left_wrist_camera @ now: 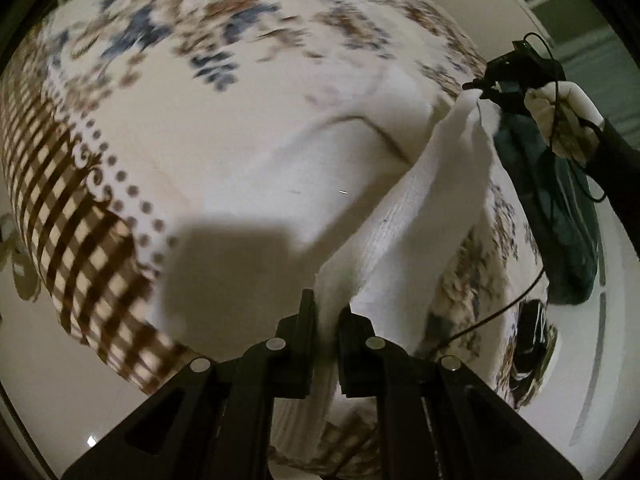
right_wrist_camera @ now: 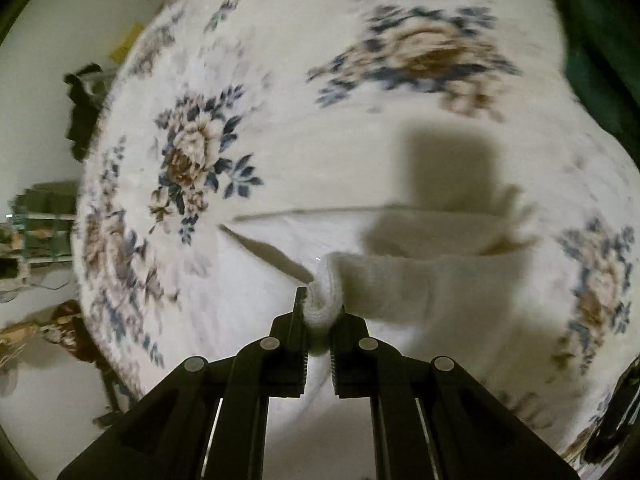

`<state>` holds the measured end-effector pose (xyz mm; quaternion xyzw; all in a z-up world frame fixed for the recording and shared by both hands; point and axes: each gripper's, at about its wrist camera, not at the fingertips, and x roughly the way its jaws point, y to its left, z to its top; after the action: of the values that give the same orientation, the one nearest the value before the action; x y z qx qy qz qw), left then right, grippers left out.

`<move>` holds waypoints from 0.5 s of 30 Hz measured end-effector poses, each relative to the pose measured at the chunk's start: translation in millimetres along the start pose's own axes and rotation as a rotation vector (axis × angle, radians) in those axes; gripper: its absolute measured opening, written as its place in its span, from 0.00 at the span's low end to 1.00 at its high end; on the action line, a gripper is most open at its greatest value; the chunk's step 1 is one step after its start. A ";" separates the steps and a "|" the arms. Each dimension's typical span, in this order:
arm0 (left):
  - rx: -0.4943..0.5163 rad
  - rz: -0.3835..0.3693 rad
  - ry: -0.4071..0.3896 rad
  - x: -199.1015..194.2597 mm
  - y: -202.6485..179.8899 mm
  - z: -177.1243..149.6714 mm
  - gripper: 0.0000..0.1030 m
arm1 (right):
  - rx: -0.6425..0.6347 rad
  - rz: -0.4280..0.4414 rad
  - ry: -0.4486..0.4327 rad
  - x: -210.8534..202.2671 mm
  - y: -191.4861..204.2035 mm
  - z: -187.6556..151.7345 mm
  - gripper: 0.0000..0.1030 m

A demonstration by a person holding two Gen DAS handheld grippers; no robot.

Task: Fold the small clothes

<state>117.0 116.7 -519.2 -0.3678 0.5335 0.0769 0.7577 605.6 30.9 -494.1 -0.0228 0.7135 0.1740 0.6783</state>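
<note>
While a brown checked border fills the lower left of the left wrist view, the left tool (left_wrist_camera: 326, 316) at bottom centre pinches one end of a white garment (left_wrist_camera: 420, 208), which stretches up to the right tool (left_wrist_camera: 478, 90) at upper right, clamped on the other end above the floral bedspread (left_wrist_camera: 168, 92).

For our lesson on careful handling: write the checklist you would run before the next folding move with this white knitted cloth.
1. Left gripper shut on the white knitted cloth: ok.
2. Right gripper shut on the bunched opposite end: ok.
3. Cloth spans between both grippers, off the floral blanket: ok.
4. Cloth free of twists: cannot tell, pictures blurred.
5. Dark green fabric apart from the cloth: cannot tell.
</note>
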 end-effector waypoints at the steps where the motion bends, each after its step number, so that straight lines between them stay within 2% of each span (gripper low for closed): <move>1: -0.013 -0.006 0.011 3.5 12.8 5.0 0.06 | -0.003 -0.025 0.006 14.7 15.7 6.8 0.08; 5: -0.054 -0.035 0.048 15.5 56.2 20.9 0.06 | -0.023 -0.125 0.046 69.5 68.1 25.8 0.08; 8: -0.121 -0.062 0.090 30.5 84.7 23.4 0.07 | -0.035 -0.176 0.073 101.0 91.9 32.7 0.08; 11: -0.191 -0.112 0.145 41.7 107.7 24.3 0.14 | -0.019 -0.190 0.110 115.8 97.8 33.5 0.16; 12: -0.209 -0.127 0.149 40.5 112.5 25.1 0.21 | -0.010 -0.183 0.115 113.4 96.6 30.5 0.26; 13: -0.218 -0.125 0.154 37.8 114.5 25.7 0.35 | -0.009 -0.145 0.123 107.3 95.1 24.0 0.34; 14: -0.222 -0.139 0.157 33.0 116.1 26.2 0.40 | -0.010 -0.093 0.124 99.1 93.3 14.9 0.49; 15: -0.217 -0.150 0.155 29.0 116.2 26.7 0.47 | -0.012 -0.039 0.119 86.4 89.9 0.7 0.56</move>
<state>90.1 209.1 -595.2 -0.4913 0.5499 0.0489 0.6737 575.3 133.1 -558.8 -0.0508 0.7509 0.1634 0.6379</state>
